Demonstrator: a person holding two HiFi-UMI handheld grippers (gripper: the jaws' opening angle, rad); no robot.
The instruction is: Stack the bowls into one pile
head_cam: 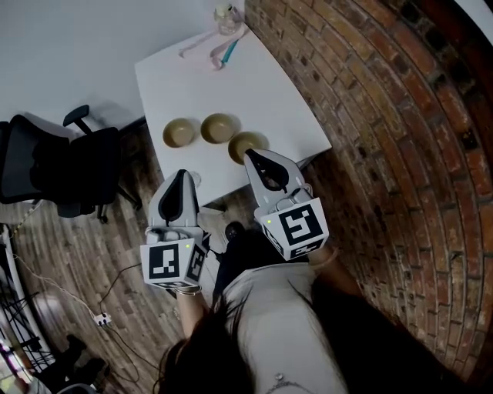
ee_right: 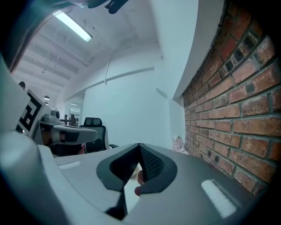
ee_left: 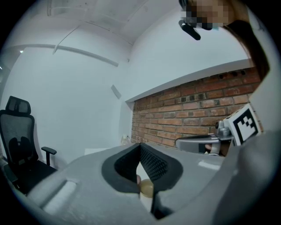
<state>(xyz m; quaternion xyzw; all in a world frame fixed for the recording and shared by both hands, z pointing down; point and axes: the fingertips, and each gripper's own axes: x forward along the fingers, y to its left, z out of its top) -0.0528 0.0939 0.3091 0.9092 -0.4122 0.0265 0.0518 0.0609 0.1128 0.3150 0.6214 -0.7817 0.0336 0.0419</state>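
Note:
Three tan bowls stand apart in a row on the white table (head_cam: 254, 85): the left bowl (head_cam: 179, 132), the middle bowl (head_cam: 219, 128) and the right bowl (head_cam: 243, 141). My right gripper (head_cam: 250, 155) is shut and empty, and its tip overlaps the right bowl's near rim in the head view. Over the table's near edge hangs my left gripper (head_cam: 182, 174), also shut and empty, short of the left bowl. In the left gripper view the jaws (ee_left: 140, 145) meet at the tip, and a sliver of a bowl (ee_left: 146, 188) shows below them. The right gripper (ee_right: 139, 145) looks the same.
A black office chair (head_cam: 69, 165) stands left of the table. At the table's far end lie a glass jar (head_cam: 226, 17) and pink and teal utensils (head_cam: 219, 50). A brick wall (head_cam: 385, 115) runs along the right side. Cables lie on the wooden floor (head_cam: 92, 308).

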